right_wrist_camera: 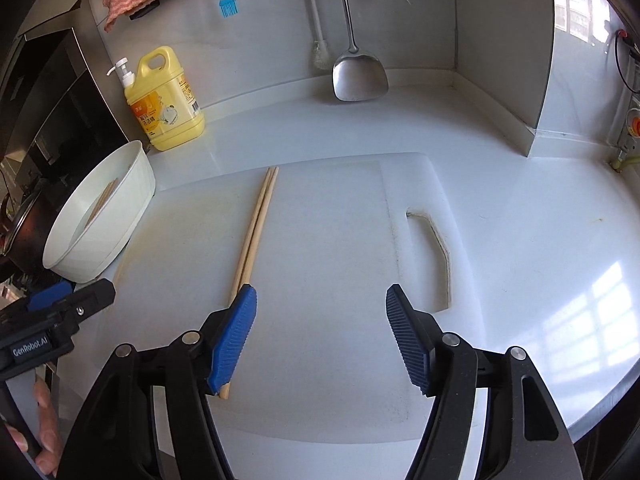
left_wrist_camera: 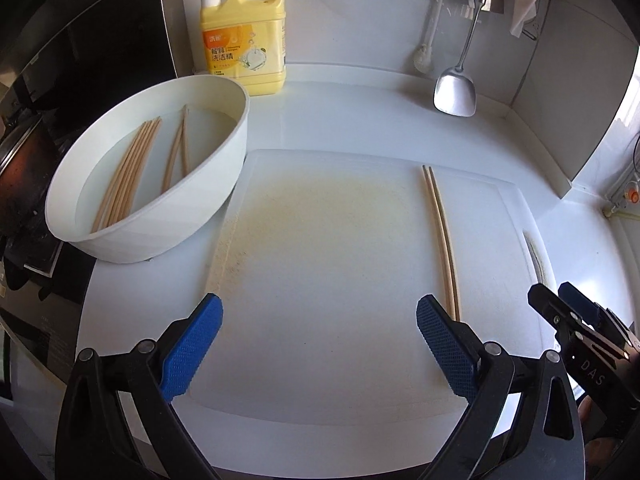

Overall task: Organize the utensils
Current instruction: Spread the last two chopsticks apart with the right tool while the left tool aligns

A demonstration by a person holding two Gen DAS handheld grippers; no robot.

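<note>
1. Both tools are spread and hold nothing. The left tool point(left_wrist_camera: 319, 344) hangs over the near part of the board point(left_wrist_camera: 320, 272). The right tool point(right_wrist_camera: 320, 332) hangs over the same board, just right of the left one.
2. A pair of chopsticks point(right_wrist_camera: 256, 232) lies flat on the board. Its near end sits under the right tool's left pad point(right_wrist_camera: 234, 340), outside the gap, and its far end runs away from the tool toward the wall. No pad appears to touch it.
3. The likely step is fetching more chopsticks. The bowl point(left_wrist_camera: 132, 208) stands ahead and left of the left tool, at the board's left edge, with a bunch of sticks point(left_wrist_camera: 128, 172) lying in what looks like water.
4. To do this well, take the left tool to the bowl, since it is the nearer one. Come in over the rim, not across it, so the bowl is not tipped.
5. Turn the pads across the sticks, pinch one or two near their middle, and lift slowly; wet wood may slip.
6. Lay them parallel to the pair, ends level.
7. Farther off, the soap jug point(left_wrist_camera: 244, 40) and spatula point(left_wrist_camera: 456, 92) stand by the wall, clear of the path.
</note>
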